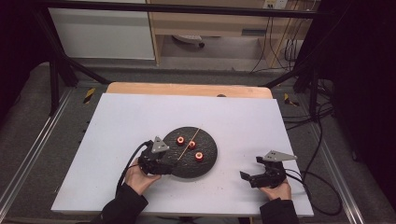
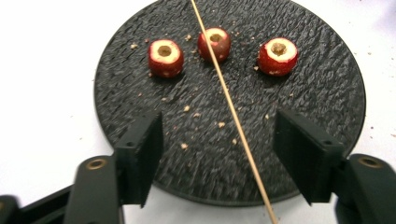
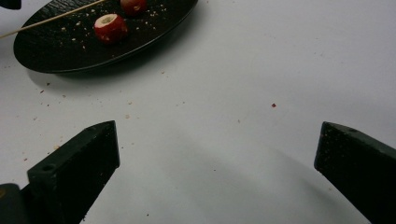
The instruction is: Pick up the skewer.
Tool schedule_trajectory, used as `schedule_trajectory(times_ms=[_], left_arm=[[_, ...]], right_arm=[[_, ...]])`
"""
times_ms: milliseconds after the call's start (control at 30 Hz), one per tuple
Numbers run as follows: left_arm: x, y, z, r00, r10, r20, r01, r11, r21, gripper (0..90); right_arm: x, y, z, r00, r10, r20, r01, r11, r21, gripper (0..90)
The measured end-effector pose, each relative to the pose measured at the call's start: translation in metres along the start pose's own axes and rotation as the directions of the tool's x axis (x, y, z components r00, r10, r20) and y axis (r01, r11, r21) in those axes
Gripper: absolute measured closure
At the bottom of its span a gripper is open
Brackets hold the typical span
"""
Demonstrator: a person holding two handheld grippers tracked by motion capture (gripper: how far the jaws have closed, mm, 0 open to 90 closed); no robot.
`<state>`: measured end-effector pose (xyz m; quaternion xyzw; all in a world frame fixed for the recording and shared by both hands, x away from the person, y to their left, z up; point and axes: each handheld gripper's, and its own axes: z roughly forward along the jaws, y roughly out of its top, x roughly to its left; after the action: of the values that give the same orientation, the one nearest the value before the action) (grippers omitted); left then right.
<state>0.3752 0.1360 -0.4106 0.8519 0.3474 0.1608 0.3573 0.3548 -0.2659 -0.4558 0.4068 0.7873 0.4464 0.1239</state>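
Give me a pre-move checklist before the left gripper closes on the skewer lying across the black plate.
1. Skewer lies between the left gripper's jaws: ok; the pads stand apart from it on both sides.
2. Jaws wide enough to take the skewer: ok, open with a gap on each side.
3. The three cored red fruit pieces sit beyond the jaws: ok, they lie farther up the black plate.
4. Skewer free of the fruit: not ok or cannot tell; it crosses in front of the middle piece, contact unclear.
5. Right gripper out of the way: ok, open over the bare white tabletop, beside the plate.
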Motion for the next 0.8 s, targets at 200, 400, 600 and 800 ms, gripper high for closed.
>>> schedule_trajectory(times_ms=[200, 400, 600, 800], left_arm=[[-0.005, 0.009, 0.012, 0.9999, 0.010, 0.014, -0.011, 0.9982, 0.059, 46.9], [-0.004, 0.014, 0.018, 0.9988, -0.019, 0.045, 0.014, 0.9934, 0.114, 58.2], [-0.005, 0.014, 0.024, 0.9986, -0.023, 0.047, 0.015, 0.9881, 0.153, 64.5], [-0.007, 0.016, 0.028, 0.9987, -0.025, 0.044, 0.016, 0.9821, 0.187, 73.2]], right_arm=[[0.000, 0.000, 0.000, 1.0000, 0.001, -0.001, -0.001, 1.000, 0.000, 0.7], [0.000, 0.000, 0.000, 1.0000, 0.003, -0.001, -0.003, 1.000, 0.000, 0.7], [0.000, 0.000, 0.000, 1.0000, 0.002, -0.001, -0.002, 1.000, 0.000, 0.7], [0.000, 0.000, 0.000, 1.0000, -0.001, -0.003, 0.001, 1.000, 0.003, 0.7]])
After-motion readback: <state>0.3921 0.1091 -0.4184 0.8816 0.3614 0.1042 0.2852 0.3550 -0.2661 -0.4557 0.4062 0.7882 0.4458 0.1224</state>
